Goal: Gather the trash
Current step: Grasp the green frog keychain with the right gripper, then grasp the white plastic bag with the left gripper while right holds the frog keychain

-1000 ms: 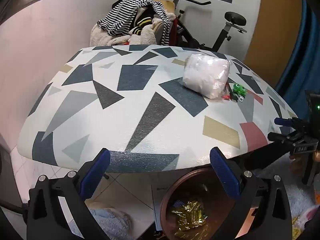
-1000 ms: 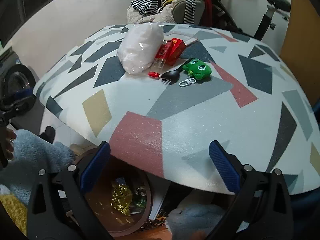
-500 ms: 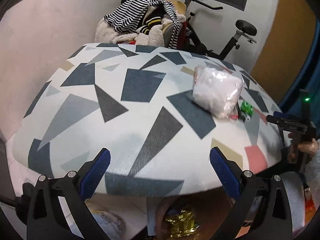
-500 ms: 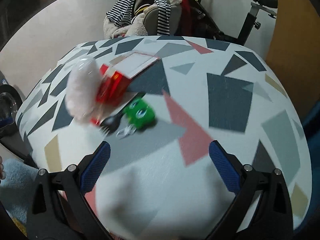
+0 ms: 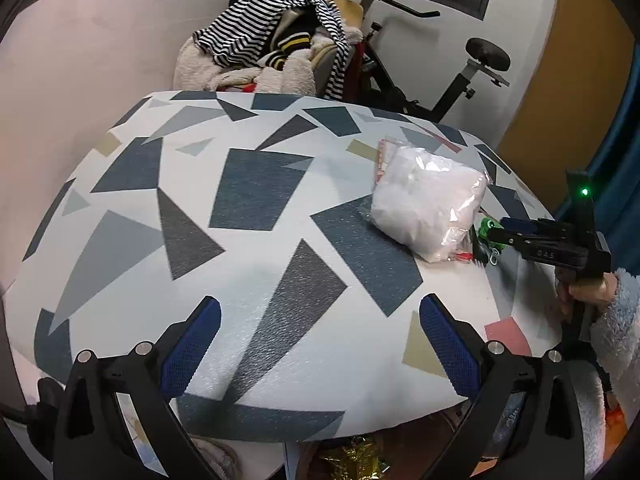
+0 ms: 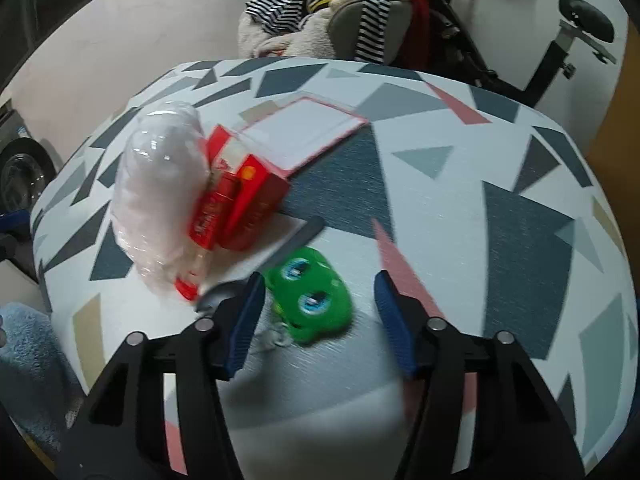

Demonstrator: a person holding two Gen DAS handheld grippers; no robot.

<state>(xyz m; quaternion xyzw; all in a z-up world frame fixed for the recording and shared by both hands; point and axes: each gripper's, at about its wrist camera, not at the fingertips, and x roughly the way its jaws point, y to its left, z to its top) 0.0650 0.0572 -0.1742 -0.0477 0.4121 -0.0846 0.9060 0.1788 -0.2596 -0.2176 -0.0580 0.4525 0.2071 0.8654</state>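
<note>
A clear plastic bag of white stuff (image 5: 428, 204) (image 6: 160, 200) lies on the patterned table (image 5: 256, 184). Beside it are a red carton (image 6: 244, 188), a dark plastic spoon (image 6: 272, 252) and a green frog keychain (image 6: 310, 294). My right gripper (image 6: 320, 312) is open, low over the table, with the frog keychain between its fingers; it also shows in the left wrist view (image 5: 504, 232). My left gripper (image 5: 320, 344) is open and empty over the table's near edge. Gold foil trash (image 5: 356, 460) lies in a brown bin below the edge.
A chair piled with striped clothes (image 5: 276, 52) and an exercise bike (image 5: 460, 76) stand behind the table. A white card with a red rim (image 6: 304, 132) lies behind the carton. A pale wall is on the left, an orange wall on the right.
Both grippers have risen and moved forward over the table. The right one has closed in on the frog keychain and its jaws have narrowed. The bin has dropped almost out of view.
</note>
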